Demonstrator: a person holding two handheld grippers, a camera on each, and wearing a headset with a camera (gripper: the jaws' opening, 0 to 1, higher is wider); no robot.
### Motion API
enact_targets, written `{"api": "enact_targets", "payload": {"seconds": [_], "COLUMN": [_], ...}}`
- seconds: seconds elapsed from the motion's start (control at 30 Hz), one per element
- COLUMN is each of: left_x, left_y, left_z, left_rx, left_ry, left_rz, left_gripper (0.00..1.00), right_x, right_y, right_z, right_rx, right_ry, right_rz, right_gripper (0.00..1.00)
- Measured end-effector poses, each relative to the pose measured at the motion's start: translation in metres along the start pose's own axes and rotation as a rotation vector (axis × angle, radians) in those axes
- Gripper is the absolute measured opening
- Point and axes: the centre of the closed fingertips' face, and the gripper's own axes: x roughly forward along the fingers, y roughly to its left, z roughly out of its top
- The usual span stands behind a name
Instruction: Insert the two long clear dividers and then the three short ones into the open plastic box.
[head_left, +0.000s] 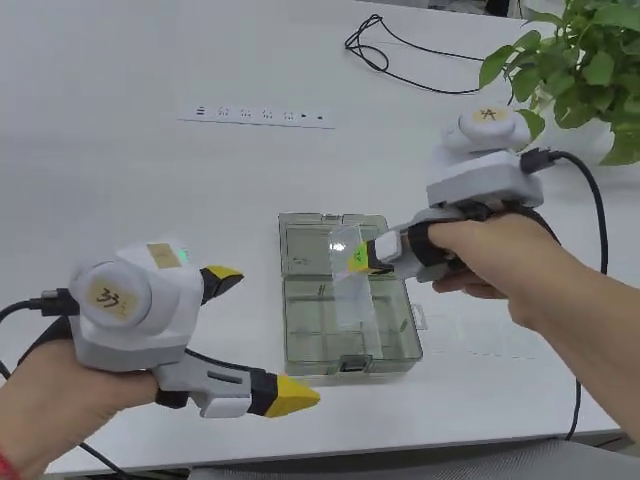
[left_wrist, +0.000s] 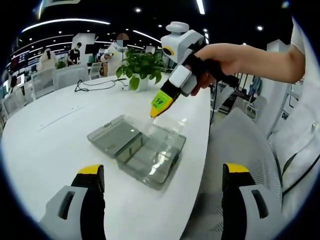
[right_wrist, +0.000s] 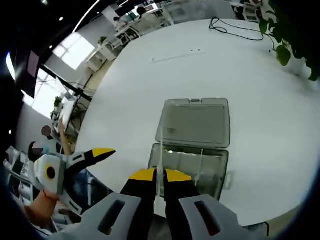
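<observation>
The open clear plastic box (head_left: 300, 335) lies mid-table with its lid (head_left: 310, 245) folded back flat. My right gripper (head_left: 360, 260) is shut on a clear divider (head_left: 352, 292), which hangs tilted over the box's base and reaches down into it. In the right gripper view the divider (right_wrist: 160, 167) shows edge-on between the shut yellow fingertips (right_wrist: 142, 175), above the box (right_wrist: 192, 122). My left gripper (head_left: 258, 335) is open and holds nothing, near the box's front left corner. From the left gripper view, the right gripper (left_wrist: 160, 103) hovers over the box (left_wrist: 125, 132).
A row of sockets (head_left: 260, 113) is set in the tabletop at the back, with a black cable (head_left: 400, 55) beyond it. A potted plant (head_left: 590, 70) stands at the far right. Faint clear pieces (head_left: 480, 335) seem to lie right of the box. The table edge (head_left: 400, 445) runs close.
</observation>
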Motion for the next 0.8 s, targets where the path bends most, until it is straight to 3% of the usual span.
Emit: {"api": "enact_targets", "payload": {"seconds": [0.13, 0.43, 0.8], "left_x": [-0.001, -0.001, 0.002], "left_y": [0.004, 0.008, 0.006], "left_z": [-0.003, -0.004, -0.004], "left_rx": [0.007, 0.003, -0.019], "left_ry": [0.002, -0.016, -0.037], "left_rz": [-0.009, -0.02, -0.033], "left_gripper": [1.0, 1.0, 0.99], "right_x": [0.008, 0.03, 0.042], "right_y": [-0.005, -0.016, -0.026], "right_z": [-0.005, -0.02, -0.028], "right_rx": [0.052, 0.091, 0.109], "right_ry": [0.044, 0.117, 0.157], "right_rz": [-0.022, -0.058, -0.106], "right_gripper": [0.07, 0.07, 0.06]}}
